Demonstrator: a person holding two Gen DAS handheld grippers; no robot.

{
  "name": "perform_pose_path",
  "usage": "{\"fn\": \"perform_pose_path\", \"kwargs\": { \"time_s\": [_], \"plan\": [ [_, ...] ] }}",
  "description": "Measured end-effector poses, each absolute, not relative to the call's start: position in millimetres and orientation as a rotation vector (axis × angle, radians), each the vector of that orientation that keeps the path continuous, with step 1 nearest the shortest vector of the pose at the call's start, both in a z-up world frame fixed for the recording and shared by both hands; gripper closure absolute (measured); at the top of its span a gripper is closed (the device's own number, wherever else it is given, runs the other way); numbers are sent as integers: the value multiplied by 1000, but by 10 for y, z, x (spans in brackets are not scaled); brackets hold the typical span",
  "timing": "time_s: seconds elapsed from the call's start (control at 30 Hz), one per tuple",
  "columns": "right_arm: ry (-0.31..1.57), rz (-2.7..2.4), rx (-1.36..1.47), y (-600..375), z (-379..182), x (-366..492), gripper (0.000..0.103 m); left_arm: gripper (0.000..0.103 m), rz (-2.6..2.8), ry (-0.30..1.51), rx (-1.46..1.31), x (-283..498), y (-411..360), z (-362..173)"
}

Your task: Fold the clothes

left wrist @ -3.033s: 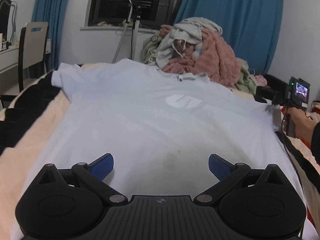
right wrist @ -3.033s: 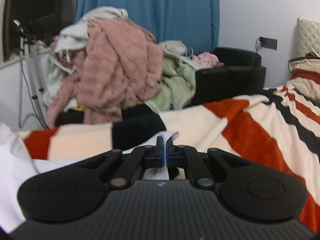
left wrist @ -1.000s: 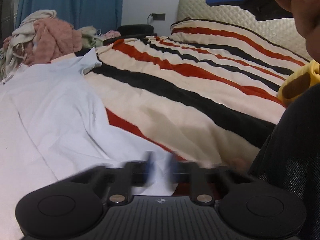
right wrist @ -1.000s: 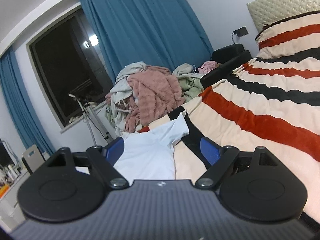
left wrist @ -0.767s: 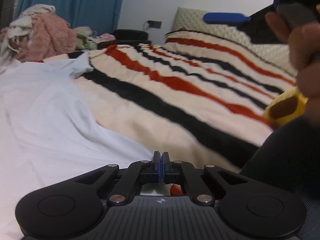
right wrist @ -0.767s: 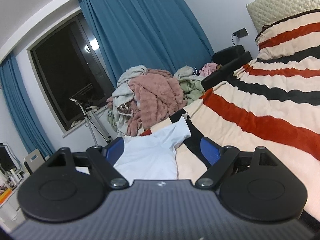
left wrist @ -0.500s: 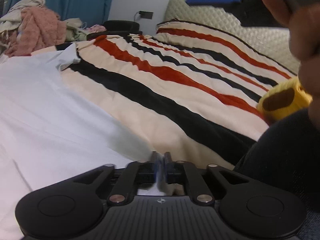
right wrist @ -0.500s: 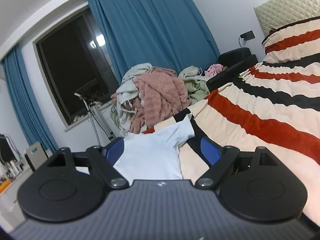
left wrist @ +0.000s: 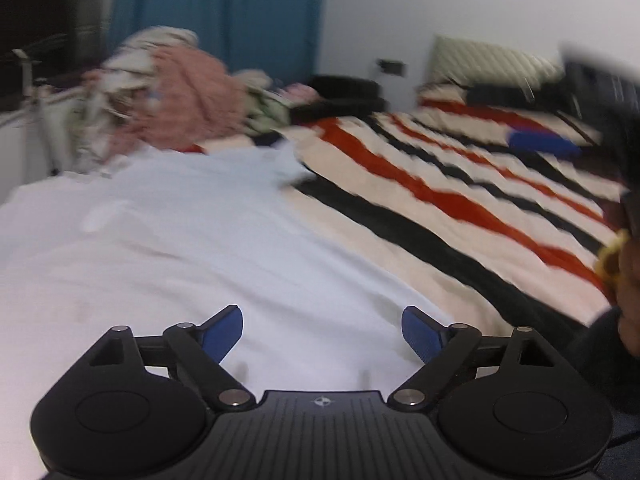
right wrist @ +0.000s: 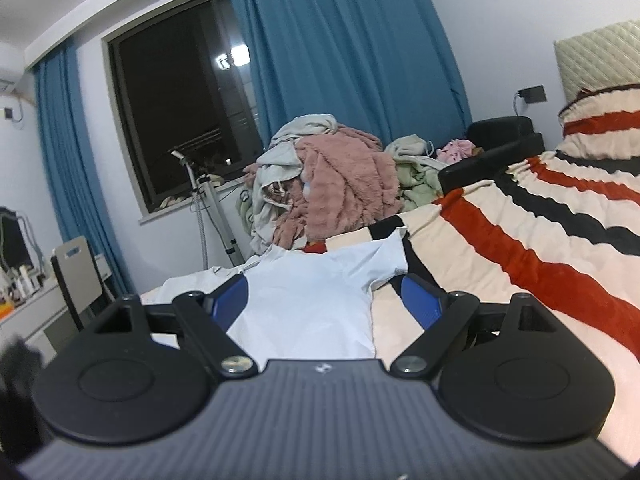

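Observation:
A pale blue T-shirt (left wrist: 192,248) lies spread flat on the striped bed; it also shows in the right wrist view (right wrist: 316,296), collar toward the laundry pile. My left gripper (left wrist: 322,330) is open and empty, low over the shirt's hem near its right edge. My right gripper (right wrist: 324,300) is open and empty, held above the bed and facing along the shirt. A blue fingertip (left wrist: 544,144) of the right gripper shows blurred at the right of the left wrist view.
A striped blanket (right wrist: 540,248) of red, black and cream covers the bed to the right. A pile of pink and grey laundry (right wrist: 332,184) stands beyond the shirt. A chair (right wrist: 76,280) and a desk stand at the left by the window.
My left gripper was shut on the shirt's hem corner and has opened and let it go. It has swung left over the shirt. The right gripper stays open and has dipped slightly.

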State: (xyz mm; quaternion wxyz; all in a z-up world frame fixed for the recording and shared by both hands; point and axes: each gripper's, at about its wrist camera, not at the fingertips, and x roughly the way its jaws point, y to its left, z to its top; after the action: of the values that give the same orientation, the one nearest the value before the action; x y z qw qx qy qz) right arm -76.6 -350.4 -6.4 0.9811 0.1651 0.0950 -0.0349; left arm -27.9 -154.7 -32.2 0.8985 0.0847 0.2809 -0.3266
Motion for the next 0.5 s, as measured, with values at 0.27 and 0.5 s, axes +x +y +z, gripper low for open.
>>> {"fn": "perform_pose_path", "kwargs": {
  "time_s": [0.27, 0.5],
  "plan": [
    [217, -51, 282, -3319, -88, -670, 18, 0, -489, 426, 67, -371, -855, 218],
    [233, -47, 242, -3171, -101, -621, 18, 0, -379, 396, -64, -472, -385, 363]
  ]
}}
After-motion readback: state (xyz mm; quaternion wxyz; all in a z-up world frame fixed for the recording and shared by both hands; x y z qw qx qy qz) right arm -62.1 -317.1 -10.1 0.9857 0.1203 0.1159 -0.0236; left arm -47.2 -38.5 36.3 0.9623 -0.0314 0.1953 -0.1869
